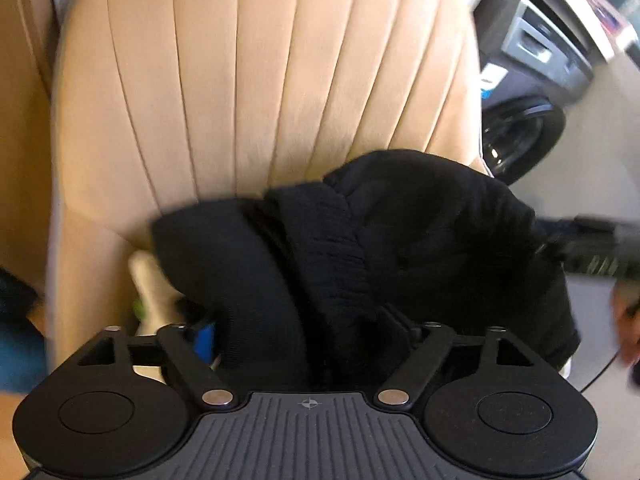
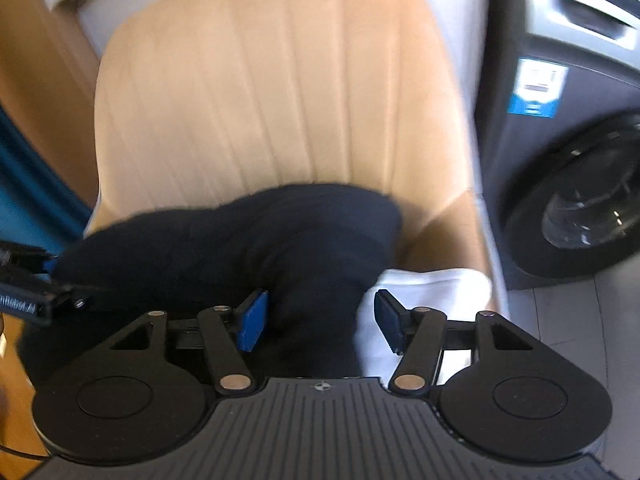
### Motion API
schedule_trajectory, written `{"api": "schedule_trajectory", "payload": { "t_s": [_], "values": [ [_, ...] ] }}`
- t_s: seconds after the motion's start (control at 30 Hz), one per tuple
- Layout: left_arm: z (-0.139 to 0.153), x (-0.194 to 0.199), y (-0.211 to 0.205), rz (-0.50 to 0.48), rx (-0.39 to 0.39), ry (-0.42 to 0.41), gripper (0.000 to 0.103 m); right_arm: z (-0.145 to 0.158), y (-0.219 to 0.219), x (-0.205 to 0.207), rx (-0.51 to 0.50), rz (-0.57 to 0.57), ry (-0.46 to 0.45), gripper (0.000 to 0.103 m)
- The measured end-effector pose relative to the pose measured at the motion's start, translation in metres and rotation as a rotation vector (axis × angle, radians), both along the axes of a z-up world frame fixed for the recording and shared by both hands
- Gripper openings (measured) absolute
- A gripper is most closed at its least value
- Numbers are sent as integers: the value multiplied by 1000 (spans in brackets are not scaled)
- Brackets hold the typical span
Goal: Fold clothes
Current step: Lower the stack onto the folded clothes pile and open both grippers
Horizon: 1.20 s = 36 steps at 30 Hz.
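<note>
Tan chair beside washing machine carries black garment: soft, limp, bulky. Grip ribbed hem. Right gripper fingers apart around fold; left gripper buried, cannot tell.

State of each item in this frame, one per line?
Black garment: bunched on the chair seat, not folded flat.
White cloth: lying partly under the black garment.
Right gripper: open, astride black fabric.
Left gripper: fingers buried in fabric, state unclear.
Washing machine door: shut.
</note>
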<state>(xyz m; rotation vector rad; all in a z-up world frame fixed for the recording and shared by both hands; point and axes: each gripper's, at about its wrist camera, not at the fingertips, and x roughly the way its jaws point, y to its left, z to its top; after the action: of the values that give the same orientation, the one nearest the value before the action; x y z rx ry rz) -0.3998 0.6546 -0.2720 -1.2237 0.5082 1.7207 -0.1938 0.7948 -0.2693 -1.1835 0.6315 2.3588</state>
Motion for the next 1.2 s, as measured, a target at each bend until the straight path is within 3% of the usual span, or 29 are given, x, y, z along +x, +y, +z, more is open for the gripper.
{"api": "schedule_trajectory", "payload": {
  "t_s": [0.1,0.27,0.33,0.37,0.4,0.43,0.47,0.5,0.57,0.7,0.83,0.93,0.97,1.0,1.07,1.13,1.2],
  "values": [
    [14,-1,-18,-16,18,-22,77,13,10,30,-40,-86,47,60],
    [7,-12,-64,89,11,-202,77,2,-1,72,-177,-179,59,60],
    [-2,-12,-78,127,-6,-249,72,-13,-10,79,-225,-198,31,61],
    [-7,-12,-80,137,-12,-262,64,-21,-15,80,-249,-216,20,61],
    [-12,-12,-81,144,-11,-270,58,-25,-19,81,-262,-233,17,57],
    [-13,-14,-81,144,-4,-275,53,-25,-21,84,-268,-248,19,28],
    [-14,-15,-81,144,3,-281,41,-26,-23,87,-274,-262,21,16],
    [-14,-15,-80,140,9,-282,30,-27,-26,89,-280,-277,23,14],
    [-6,-14,-80,106,16,-258,23,-29,-31,94,-293,-307,26,10],
    [-1,-8,-82,57,5,-229,21,-32,-40,105,-317,-367,34,9],
    [-22,-3,-91,85,-22,-249,21,-36,-49,115,-341,-427,42,9],
    [-34,-2,-90,117,-40,-258,30,-36,-52,112,-313,-439,10,12],
    [-36,-3,-89,124,-50,-253,42,-35,-51,107,-290,-433,-12,16],
    [-34,-4,-87,130,-57,-245,48,-34,-51,103,-267,-428,-33,19],
    [-24,-5,-87,121,-44,-222,50,-29,-51,94,-209,-416,-75,48],
    [-5,-5,-91,115,-11,-168,58,-12,-55,89,-114,-401,-93,64],
    [17,-4,-93,96,60,-135,59,5,-60,86,-33,-379,-71,65]
  ]
}}
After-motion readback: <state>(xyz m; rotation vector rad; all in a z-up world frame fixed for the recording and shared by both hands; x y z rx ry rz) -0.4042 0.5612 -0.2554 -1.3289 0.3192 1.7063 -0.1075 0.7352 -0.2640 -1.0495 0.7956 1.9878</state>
